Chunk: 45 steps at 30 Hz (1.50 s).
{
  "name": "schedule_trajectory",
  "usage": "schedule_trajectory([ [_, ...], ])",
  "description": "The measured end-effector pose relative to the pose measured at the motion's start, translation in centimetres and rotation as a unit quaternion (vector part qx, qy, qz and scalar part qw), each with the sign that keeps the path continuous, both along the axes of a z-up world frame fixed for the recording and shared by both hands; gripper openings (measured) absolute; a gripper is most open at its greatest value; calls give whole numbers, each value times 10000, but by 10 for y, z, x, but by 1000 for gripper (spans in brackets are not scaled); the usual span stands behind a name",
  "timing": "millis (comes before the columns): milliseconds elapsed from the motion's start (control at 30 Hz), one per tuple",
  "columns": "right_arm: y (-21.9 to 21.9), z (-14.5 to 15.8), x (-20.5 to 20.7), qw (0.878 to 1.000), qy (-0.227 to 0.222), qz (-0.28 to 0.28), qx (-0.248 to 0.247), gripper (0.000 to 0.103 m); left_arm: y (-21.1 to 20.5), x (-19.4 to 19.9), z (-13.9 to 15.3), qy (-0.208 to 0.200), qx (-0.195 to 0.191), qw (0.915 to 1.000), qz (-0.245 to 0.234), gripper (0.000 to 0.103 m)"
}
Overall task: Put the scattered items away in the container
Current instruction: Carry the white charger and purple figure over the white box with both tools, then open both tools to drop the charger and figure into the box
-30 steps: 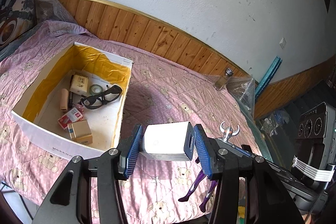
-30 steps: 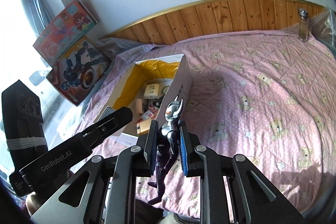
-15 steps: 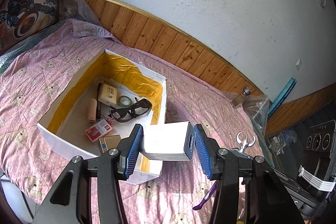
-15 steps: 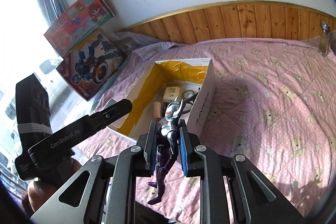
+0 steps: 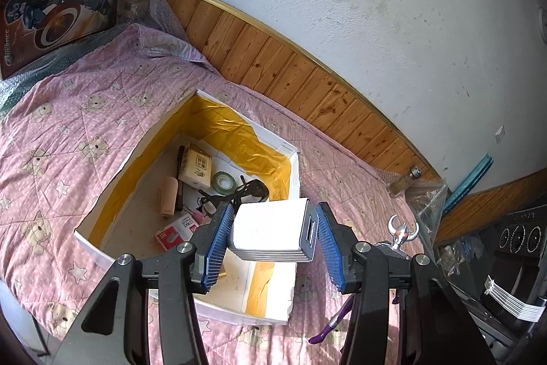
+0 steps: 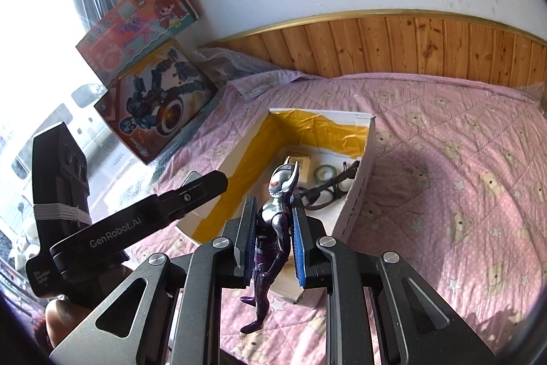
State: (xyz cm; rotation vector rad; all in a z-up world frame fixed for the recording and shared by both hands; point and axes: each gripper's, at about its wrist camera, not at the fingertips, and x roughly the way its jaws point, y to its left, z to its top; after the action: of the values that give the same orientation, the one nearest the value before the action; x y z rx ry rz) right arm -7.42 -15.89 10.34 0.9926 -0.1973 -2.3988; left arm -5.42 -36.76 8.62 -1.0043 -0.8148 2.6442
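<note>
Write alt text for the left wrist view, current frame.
The left gripper has its blue-padded jaws shut on a white charger block, held above the near corner of an open white cardboard box lined with yellow tape. The box sits on a pink bear-print quilt and holds glasses, a tape roll and small packets.

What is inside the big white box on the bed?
Inside the box lie black glasses, a green tape roll, a yellowish carton, a tan tube and a red-and-white pack. The white charger hides the near corner.
</note>
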Motion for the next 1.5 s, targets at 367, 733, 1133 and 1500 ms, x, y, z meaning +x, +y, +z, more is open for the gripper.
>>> schedule_trajectory([
  [367, -16, -15, -45, 9997, -84, -36, 220, 19, -3, -37, -31, -572, 554, 9967, 172, 51],
  [733, -21, -27, -103, 9987, -178, -116, 460, 19, 20, -52, -58, -1013, 667, 9922, -303, 51],
  [1133, -53, -50, -133, 9941, -244, 430, 968, 18, 49, -64, -76, -1230, -10, 9881, -923, 51],
  [1500, -48, -77, -142, 9924, -725, 430, 897, 27, 46, -72, -97, -1609, 2, 9832, -859, 57],
])
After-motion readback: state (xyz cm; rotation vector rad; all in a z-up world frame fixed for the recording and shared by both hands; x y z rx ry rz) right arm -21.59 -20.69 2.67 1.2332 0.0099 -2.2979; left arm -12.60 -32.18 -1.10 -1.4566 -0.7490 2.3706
